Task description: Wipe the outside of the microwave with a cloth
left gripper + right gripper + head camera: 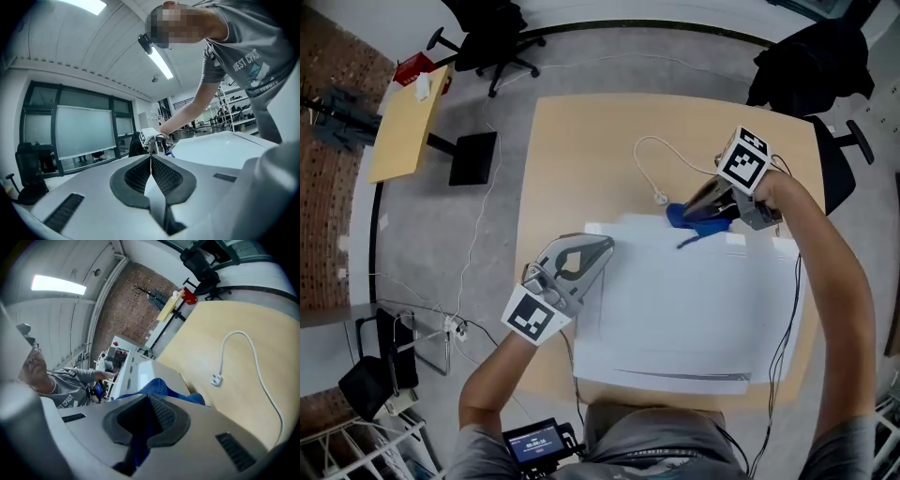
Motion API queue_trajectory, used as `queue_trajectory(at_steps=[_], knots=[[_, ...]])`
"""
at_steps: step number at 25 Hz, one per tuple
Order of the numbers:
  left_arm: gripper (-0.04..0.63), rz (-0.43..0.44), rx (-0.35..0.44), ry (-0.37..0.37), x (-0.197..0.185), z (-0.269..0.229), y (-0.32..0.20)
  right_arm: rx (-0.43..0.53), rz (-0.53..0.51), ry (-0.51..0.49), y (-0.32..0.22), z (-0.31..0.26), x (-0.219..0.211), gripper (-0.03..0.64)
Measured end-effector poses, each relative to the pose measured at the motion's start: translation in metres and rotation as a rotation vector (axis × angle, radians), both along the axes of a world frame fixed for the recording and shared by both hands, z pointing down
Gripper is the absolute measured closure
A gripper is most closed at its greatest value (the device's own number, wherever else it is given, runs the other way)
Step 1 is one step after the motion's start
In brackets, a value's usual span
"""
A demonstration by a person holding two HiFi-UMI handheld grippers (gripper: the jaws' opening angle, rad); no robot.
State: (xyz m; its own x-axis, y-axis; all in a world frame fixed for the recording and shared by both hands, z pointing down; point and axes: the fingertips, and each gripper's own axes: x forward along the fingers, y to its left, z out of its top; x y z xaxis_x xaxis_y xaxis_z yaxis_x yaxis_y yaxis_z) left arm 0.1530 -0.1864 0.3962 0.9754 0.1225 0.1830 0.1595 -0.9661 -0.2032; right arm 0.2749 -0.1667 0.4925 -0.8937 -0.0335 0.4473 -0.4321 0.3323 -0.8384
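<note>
A white microwave stands on the wooden table, seen from above. My right gripper is shut on a blue cloth at the microwave's far edge, right of the middle. In the right gripper view the cloth bunches out between the pads and lies against the white microwave. My left gripper rests at the microwave's top left corner, its pads together with nothing between them. From the left gripper view, the closed left gripper looks across the white top toward the right gripper.
A white power cord with plug lies on the table behind the microwave; it also shows as the cord in the right gripper view. Office chairs and a small side desk stand beyond the table. A black chair is at the far right.
</note>
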Motion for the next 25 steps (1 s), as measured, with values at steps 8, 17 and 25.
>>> queue_trajectory(at_steps=[8, 17, 25], knots=[[0.572, 0.022, 0.037, -0.015, 0.016, 0.002, -0.002, -0.282, 0.208, 0.141, 0.112, 0.051, 0.139, 0.591], [0.572, 0.016, 0.039, -0.033, 0.014, -0.003, 0.006, -0.127, 0.425, -0.134, 0.126, 0.029, 0.169, 0.591], [0.572, -0.004, 0.079, -0.034, -0.006, -0.037, 0.014, 0.082, 0.708, -0.289, 0.163, -0.027, 0.218, 0.591]])
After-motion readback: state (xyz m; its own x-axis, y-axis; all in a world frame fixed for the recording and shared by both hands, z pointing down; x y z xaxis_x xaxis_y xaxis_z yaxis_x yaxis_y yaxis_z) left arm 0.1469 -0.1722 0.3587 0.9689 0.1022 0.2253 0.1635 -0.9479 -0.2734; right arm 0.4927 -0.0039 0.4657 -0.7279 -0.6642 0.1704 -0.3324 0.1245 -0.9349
